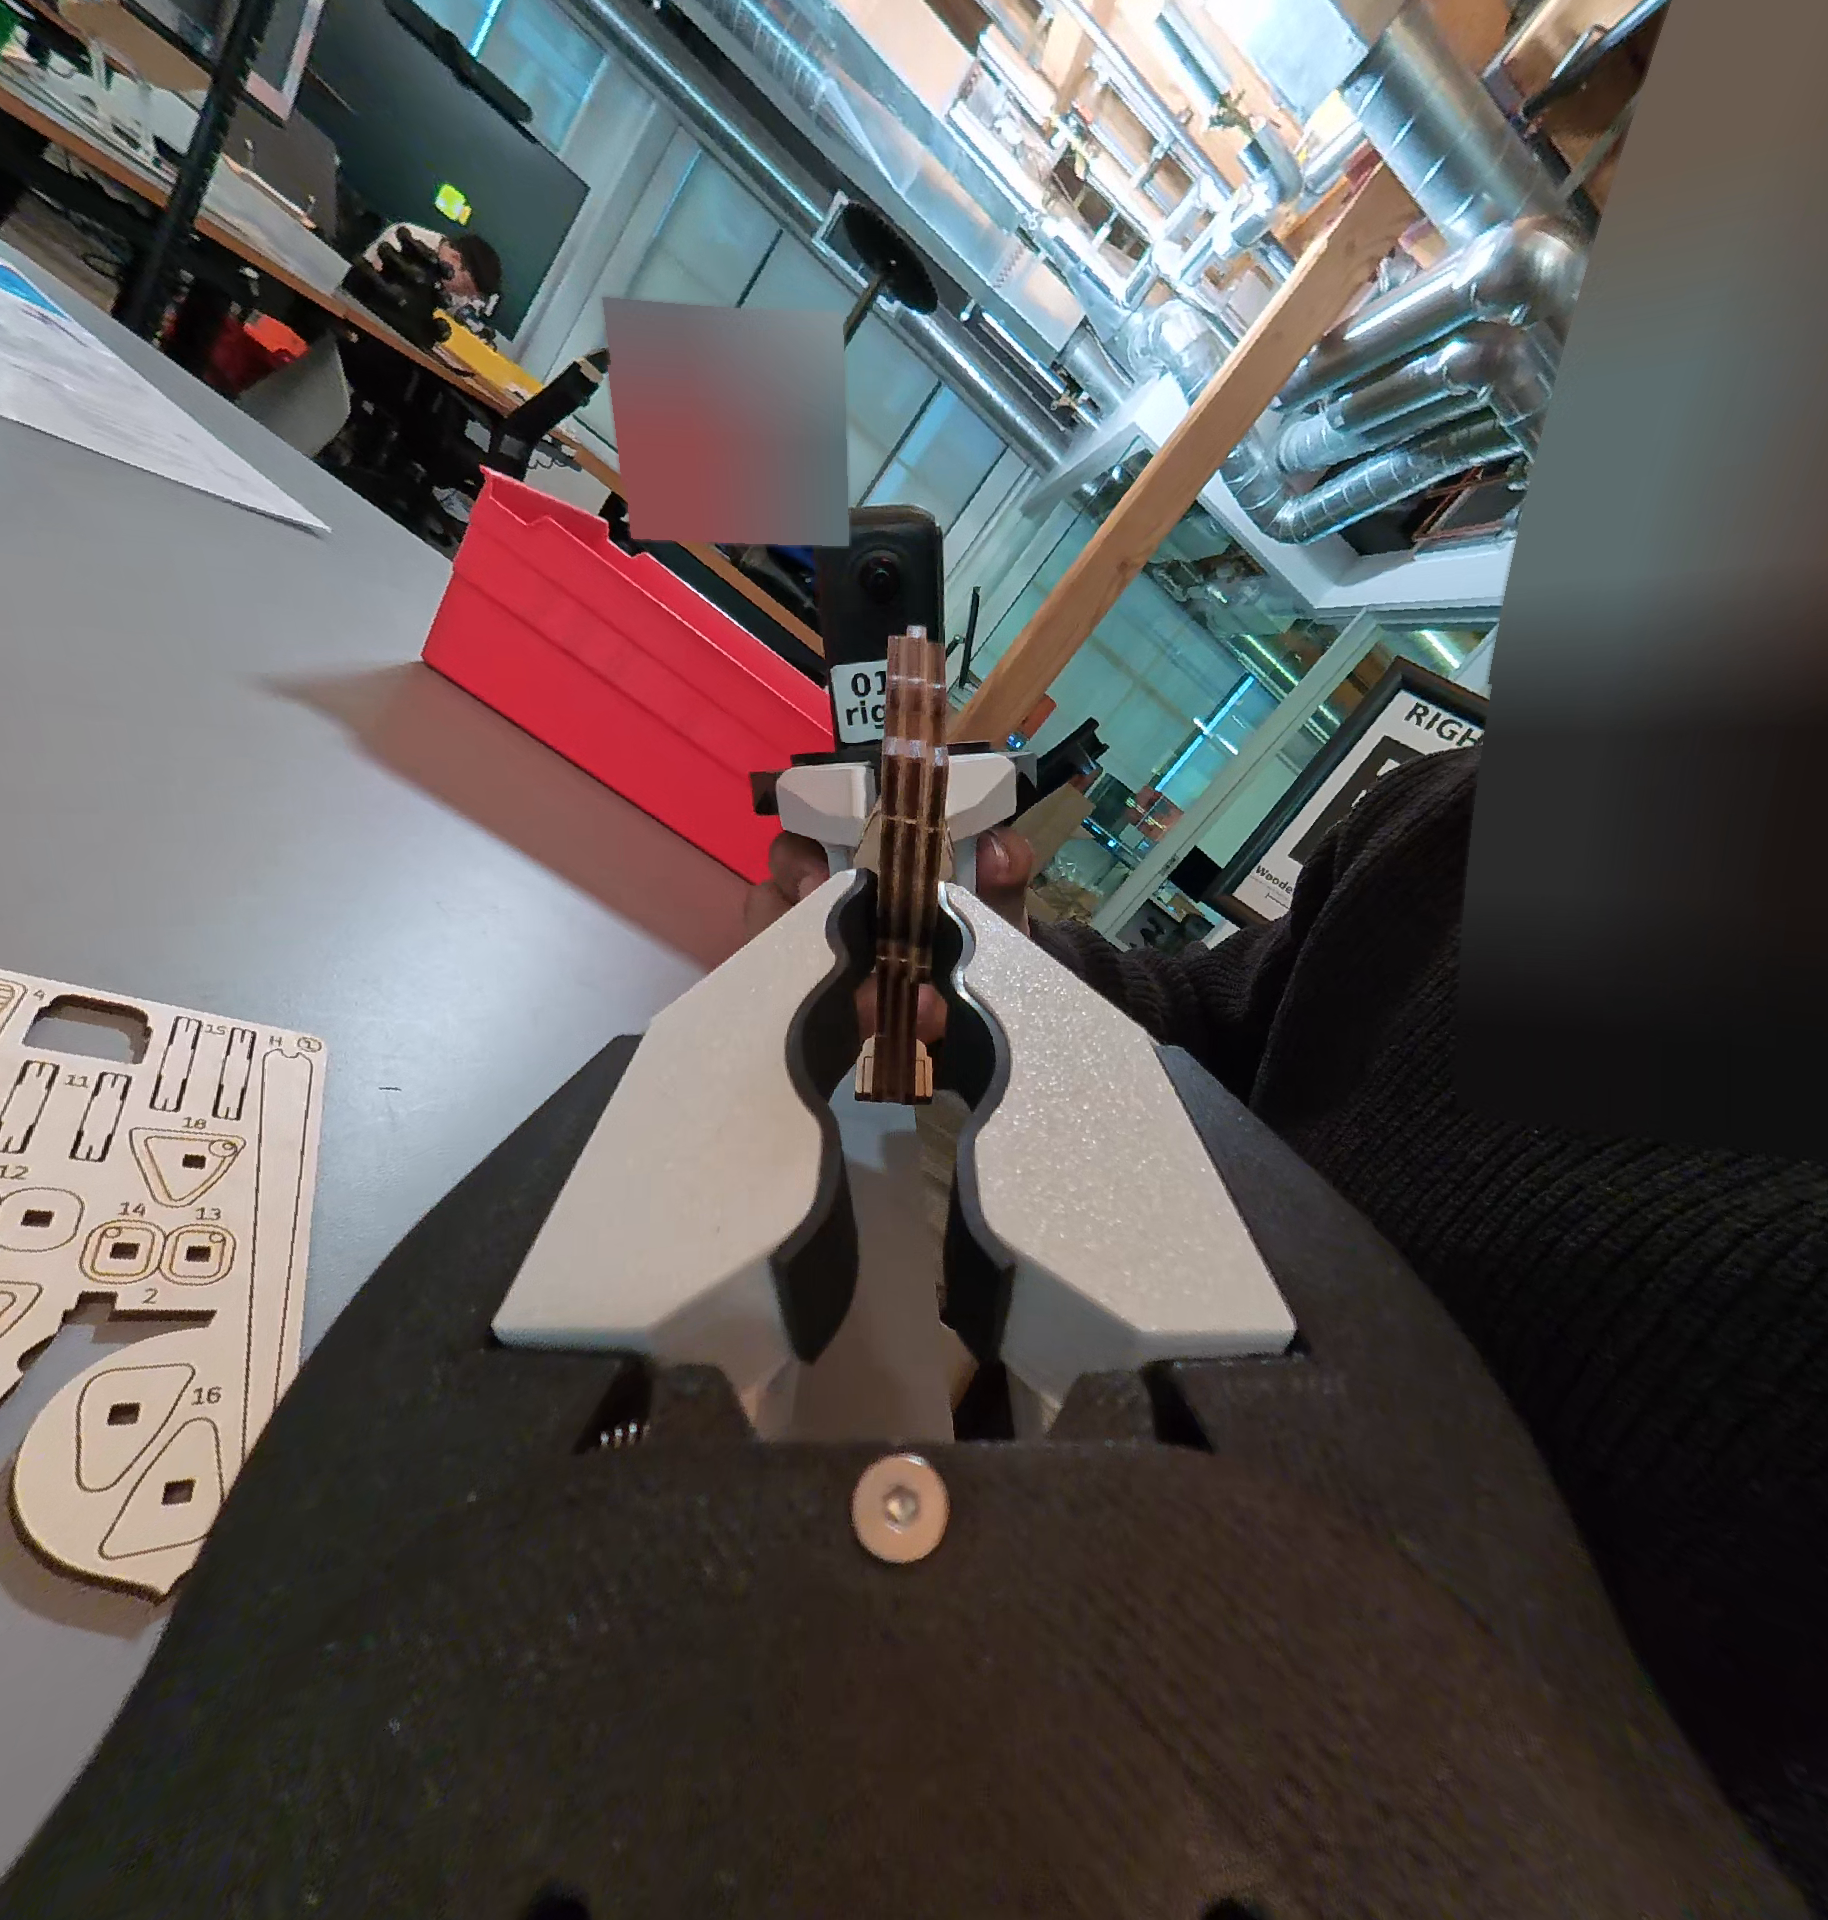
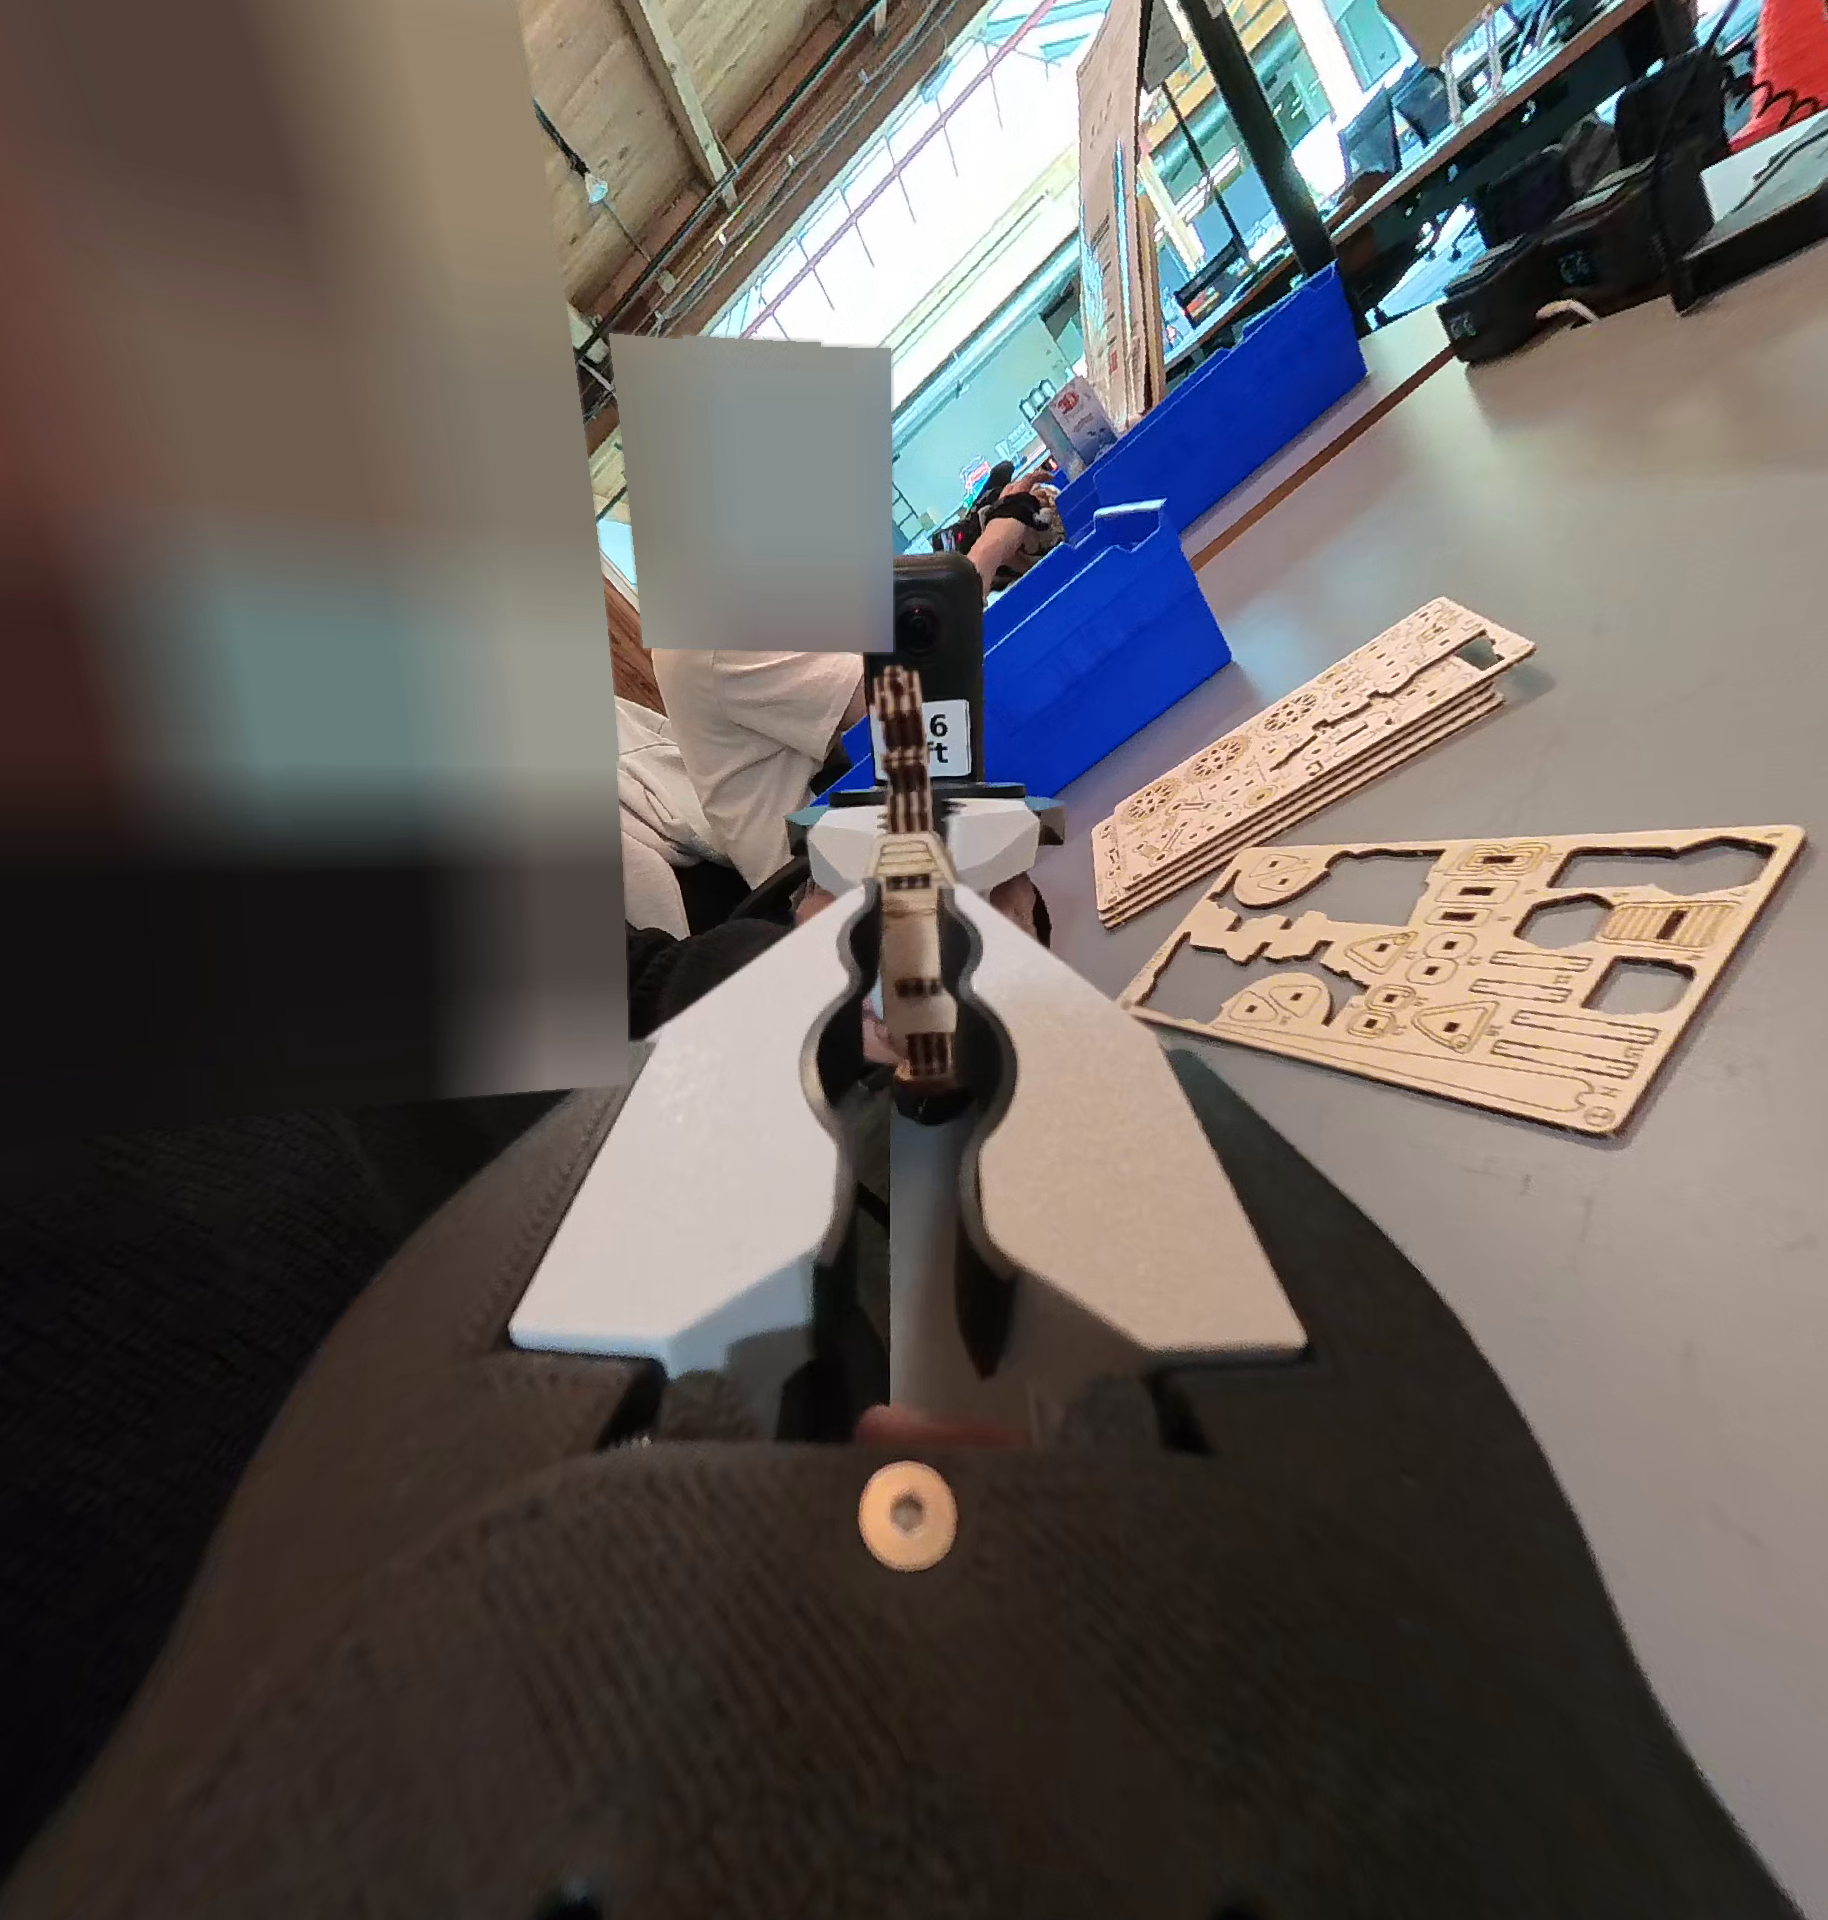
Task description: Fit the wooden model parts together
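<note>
A small stacked wooden model assembly (image 1: 908,935) of layered laser-cut plywood is held in the air above the grey table (image 1: 266,810), edge-on to both cameras. My left gripper (image 1: 910,891) is shut on its near end. My right gripper (image 1: 902,826) faces it from the far side and is shut on the other end. In the right wrist view, my right gripper (image 2: 908,902) clamps the same assembly (image 2: 915,982), with the left gripper (image 2: 915,844) opposite. A hand shows behind each far gripper.
A punched plywood part sheet (image 1: 110,1247) lies at the left, also in the right wrist view (image 2: 1461,956), beside a stack of sheets (image 2: 1305,758). There is a red bin (image 1: 619,665), a blue bin (image 2: 1097,623), a paper sheet (image 1: 79,384) and a dark sleeve (image 1: 1512,1247). Left and right tips are no more than a few centimetres apart.
</note>
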The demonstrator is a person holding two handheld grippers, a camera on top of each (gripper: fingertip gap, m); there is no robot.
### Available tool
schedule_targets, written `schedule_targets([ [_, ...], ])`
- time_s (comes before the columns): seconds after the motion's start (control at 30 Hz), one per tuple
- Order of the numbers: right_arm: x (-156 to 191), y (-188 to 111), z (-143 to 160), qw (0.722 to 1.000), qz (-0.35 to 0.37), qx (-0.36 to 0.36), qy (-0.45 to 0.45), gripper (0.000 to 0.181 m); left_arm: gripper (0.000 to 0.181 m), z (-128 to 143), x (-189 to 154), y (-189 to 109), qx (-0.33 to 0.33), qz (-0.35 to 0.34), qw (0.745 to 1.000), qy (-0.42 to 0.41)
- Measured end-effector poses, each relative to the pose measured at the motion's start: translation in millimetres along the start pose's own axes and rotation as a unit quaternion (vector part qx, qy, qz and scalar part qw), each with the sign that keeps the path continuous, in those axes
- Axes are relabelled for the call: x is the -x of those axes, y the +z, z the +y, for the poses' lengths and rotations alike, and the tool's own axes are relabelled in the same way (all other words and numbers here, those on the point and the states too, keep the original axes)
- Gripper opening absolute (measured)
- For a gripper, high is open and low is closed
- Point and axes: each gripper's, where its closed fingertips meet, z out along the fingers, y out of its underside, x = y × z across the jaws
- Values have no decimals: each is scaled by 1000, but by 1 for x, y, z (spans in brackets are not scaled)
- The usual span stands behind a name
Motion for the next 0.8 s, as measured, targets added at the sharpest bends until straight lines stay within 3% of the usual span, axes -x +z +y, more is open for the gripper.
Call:
schedule_targets([
  [0.33,7,-2,25,997,32,63,-40,10,7,21,-7,1,69,7,998,-10],
  [0.5,11,-10,51,996,14,87,9,11,8,48,-12,0,117,19,992,-48],
  [0.8,7,-16,61,995,6,81,54,7,7,60,-11,1,134,27,988,-74],
])
